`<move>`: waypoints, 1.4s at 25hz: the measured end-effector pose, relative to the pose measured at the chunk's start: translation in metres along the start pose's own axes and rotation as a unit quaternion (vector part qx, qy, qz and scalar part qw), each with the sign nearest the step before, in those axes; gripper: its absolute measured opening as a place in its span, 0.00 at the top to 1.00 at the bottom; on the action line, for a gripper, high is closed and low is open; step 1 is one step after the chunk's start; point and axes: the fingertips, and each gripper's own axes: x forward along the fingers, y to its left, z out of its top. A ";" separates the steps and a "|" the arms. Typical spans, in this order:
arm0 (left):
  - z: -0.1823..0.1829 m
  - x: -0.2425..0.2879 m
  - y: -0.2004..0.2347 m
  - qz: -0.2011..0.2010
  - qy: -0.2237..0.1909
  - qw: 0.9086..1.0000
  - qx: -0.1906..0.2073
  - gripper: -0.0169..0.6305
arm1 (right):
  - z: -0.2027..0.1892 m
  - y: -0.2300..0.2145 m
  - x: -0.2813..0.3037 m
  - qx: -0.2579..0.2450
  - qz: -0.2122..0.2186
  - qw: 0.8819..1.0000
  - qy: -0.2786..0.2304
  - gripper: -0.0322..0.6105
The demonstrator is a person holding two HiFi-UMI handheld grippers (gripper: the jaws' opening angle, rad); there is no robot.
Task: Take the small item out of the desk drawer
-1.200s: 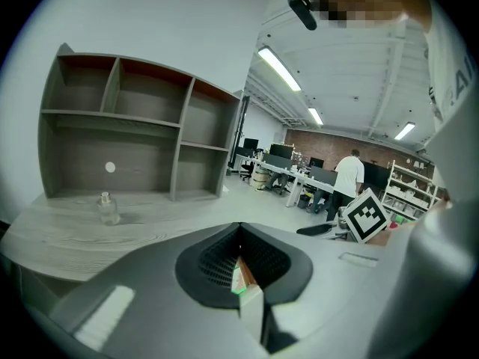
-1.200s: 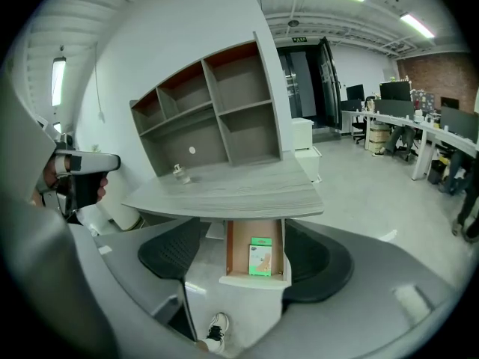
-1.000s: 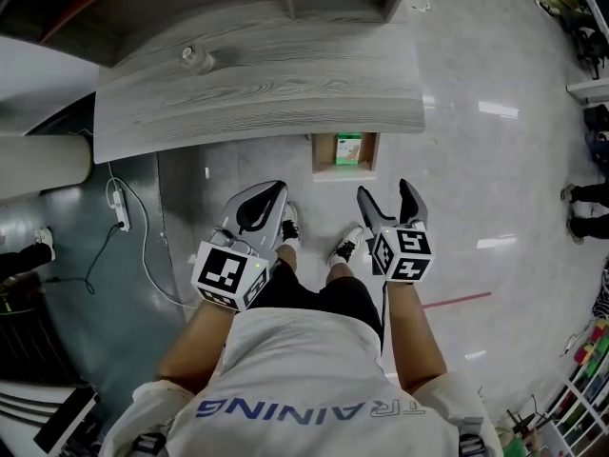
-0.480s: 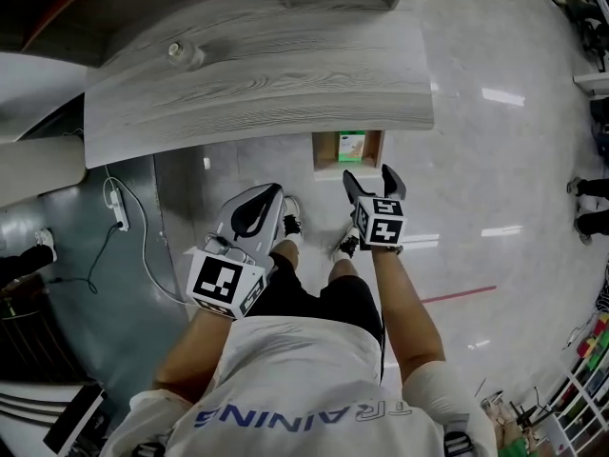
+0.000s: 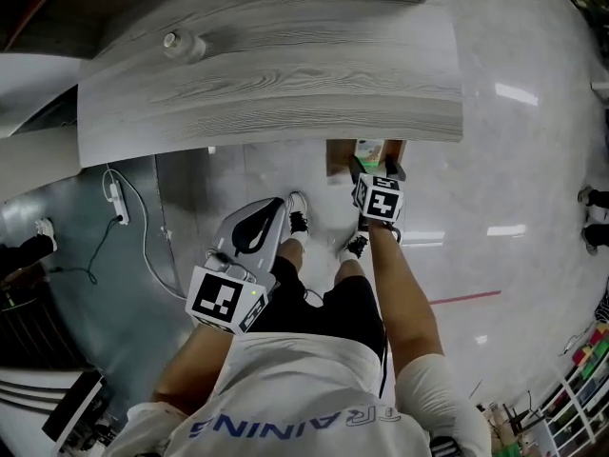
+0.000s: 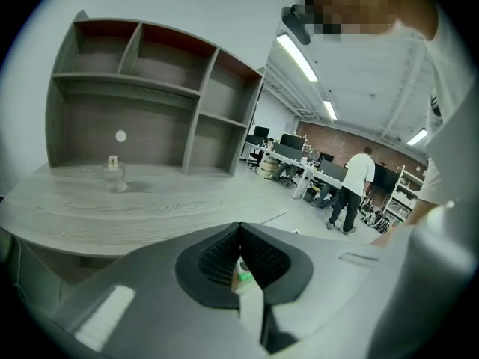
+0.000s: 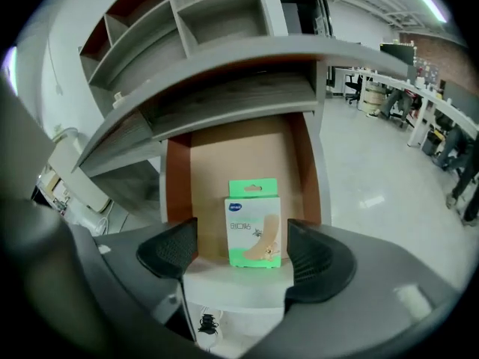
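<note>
The drawer (image 7: 224, 155) sits under the desk (image 5: 285, 74), right side, box (image 7: 253, 223) inside; bottle (image 5: 171, 40) on top, left.

Head view from high up, steeply down on desk (image 5: 266, 74) & open drawer (image 5: 336, 157); right gripper view close in front of same drawer (image 7: 239, 152), looking straight in; left gripper view further back, across desk (image 6: 112, 208) twd shelves (image 6: 150, 103).

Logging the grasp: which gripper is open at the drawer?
The right gripper, jaws apart framing the green box in the drawer; the left gripper is shut, away from it.
</note>
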 end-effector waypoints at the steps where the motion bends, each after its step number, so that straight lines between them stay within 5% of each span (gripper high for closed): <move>1: -0.005 0.001 0.004 0.000 0.004 1.000 -0.001 0.98 | -0.001 -0.001 0.008 0.000 -0.005 1.000 0.004 0.34; 22: -0.022 -0.012 0.031 0.016 0.017 1.000 -0.012 0.98 | -0.005 -0.012 0.034 -0.007 -0.064 0.998 0.026 0.45; 35: 0.019 -0.027 -0.006 0.002 -0.031 0.999 0.018 0.98 | 0.025 -0.010 -0.081 -0.022 -0.032 0.996 -0.080 0.45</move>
